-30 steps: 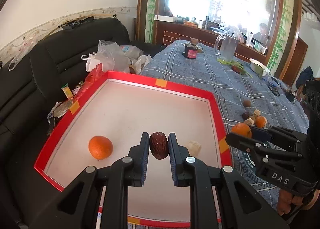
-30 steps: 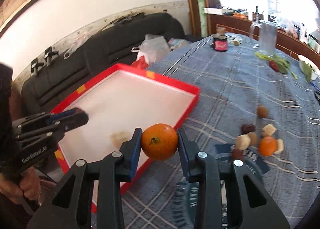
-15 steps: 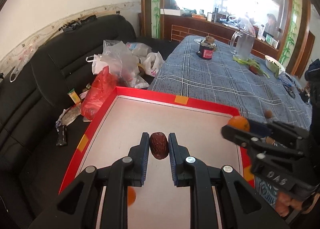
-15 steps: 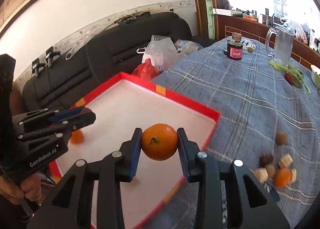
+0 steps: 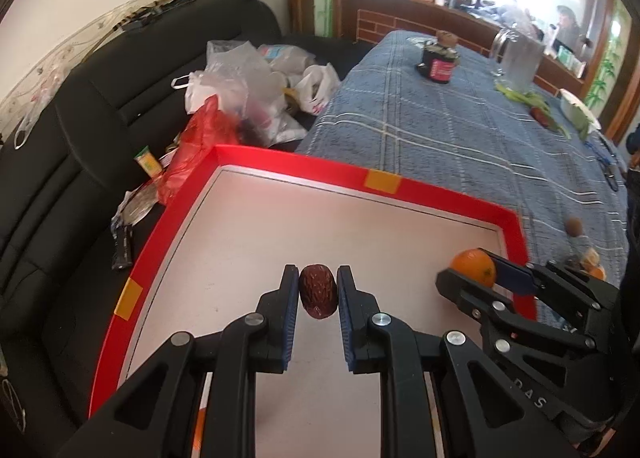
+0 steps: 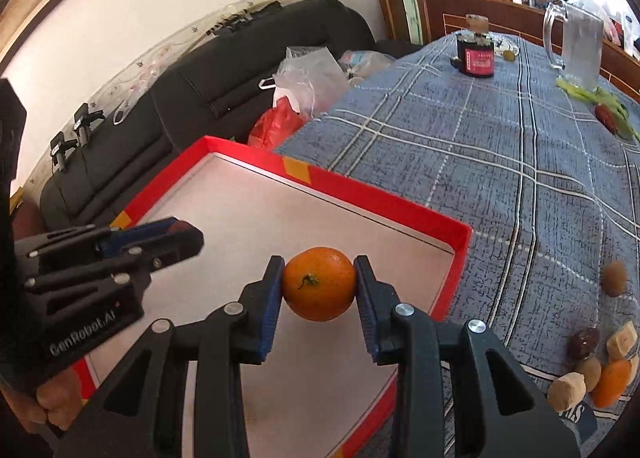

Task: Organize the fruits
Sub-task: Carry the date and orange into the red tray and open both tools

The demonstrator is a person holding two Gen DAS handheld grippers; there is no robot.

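Below both tools lay the red tray [image 5: 280, 165]; left tool [image 5: 318, 292] pinched a date [image 5: 318, 290], right tool [image 6: 320, 290] clamped an orange [image 6: 320, 288]; lowering before release seemed wise.

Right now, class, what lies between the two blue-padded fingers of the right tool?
A round orange mandarin, pinched between both pads above the red-rimmed white tray; the right wrist view shows it.

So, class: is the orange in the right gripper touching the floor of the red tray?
Cannot tell. The right wrist view shows the orange clamped in the right gripper above the red tray, but no clear gap or contact beneath.
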